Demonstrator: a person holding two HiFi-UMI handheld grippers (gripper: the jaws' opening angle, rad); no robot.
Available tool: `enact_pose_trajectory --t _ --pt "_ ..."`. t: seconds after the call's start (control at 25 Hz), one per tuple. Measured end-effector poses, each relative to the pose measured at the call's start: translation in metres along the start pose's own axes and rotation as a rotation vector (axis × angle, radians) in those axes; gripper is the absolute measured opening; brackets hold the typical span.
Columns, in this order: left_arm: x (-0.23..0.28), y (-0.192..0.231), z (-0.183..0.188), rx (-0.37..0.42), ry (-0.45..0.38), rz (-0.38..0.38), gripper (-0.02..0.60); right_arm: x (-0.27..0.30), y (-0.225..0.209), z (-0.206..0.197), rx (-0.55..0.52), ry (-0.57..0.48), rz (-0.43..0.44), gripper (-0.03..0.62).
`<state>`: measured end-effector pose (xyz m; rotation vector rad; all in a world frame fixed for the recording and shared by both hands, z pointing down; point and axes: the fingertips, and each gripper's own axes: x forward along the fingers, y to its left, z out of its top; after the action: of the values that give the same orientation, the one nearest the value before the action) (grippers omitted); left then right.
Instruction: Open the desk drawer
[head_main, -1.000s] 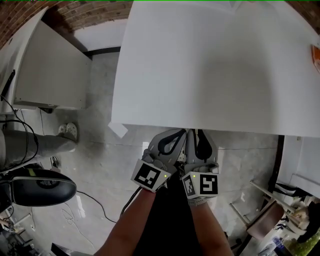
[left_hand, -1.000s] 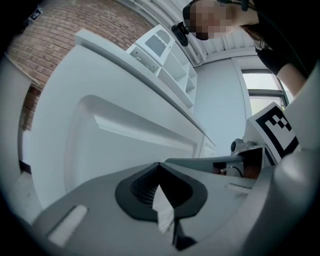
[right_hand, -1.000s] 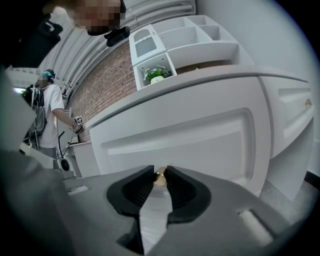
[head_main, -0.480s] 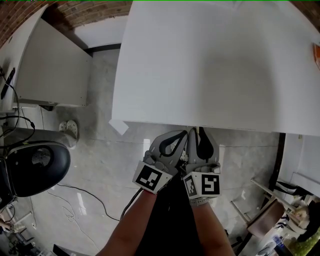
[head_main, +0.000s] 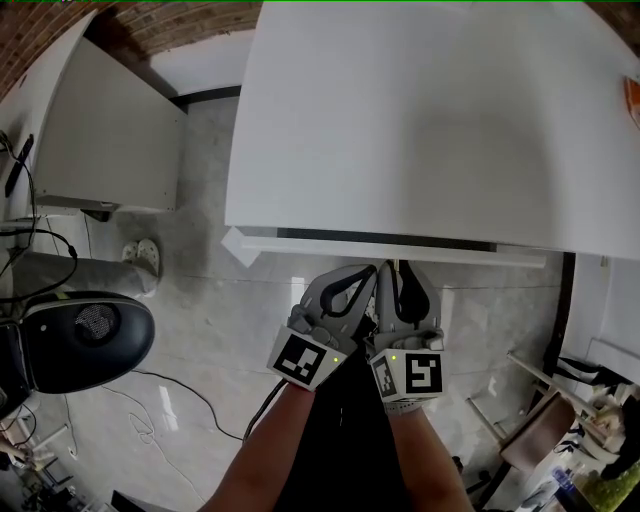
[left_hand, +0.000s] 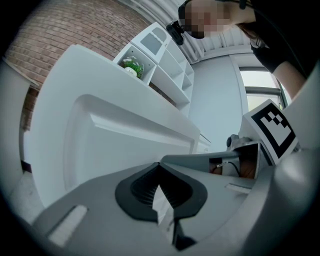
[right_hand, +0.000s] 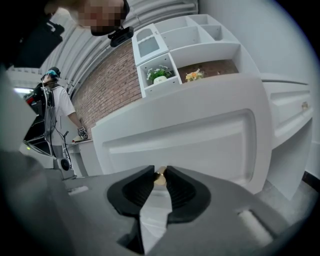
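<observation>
Drawer (head_main: 388, 247) stood barely out at desk's (head_main: 420, 120) near edge; right gripper (head_main: 395, 266) clamped its brass knob (right_hand: 159, 177), left gripper (left_hand: 159, 167) closed empty; most travel remained.

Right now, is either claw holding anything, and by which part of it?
The right claw grips the drawer by its small brass knob, pinched between the jaw tips. The left claw is closed on nothing.

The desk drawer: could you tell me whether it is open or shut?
Slightly open: the head view shows a dark gap between the desk top and the protruding drawer front.
</observation>
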<state>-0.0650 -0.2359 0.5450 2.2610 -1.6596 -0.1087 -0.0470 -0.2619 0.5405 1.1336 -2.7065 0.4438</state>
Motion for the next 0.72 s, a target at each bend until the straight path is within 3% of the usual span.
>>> enact_pose_trajectory --t 0.72 --pt "-0.027 -0.033 -0.008 0.082 0.033 -0.045 -0.015 -0.042 0.01 -0.012 -0.018 -0.012 -0.002 0.072"
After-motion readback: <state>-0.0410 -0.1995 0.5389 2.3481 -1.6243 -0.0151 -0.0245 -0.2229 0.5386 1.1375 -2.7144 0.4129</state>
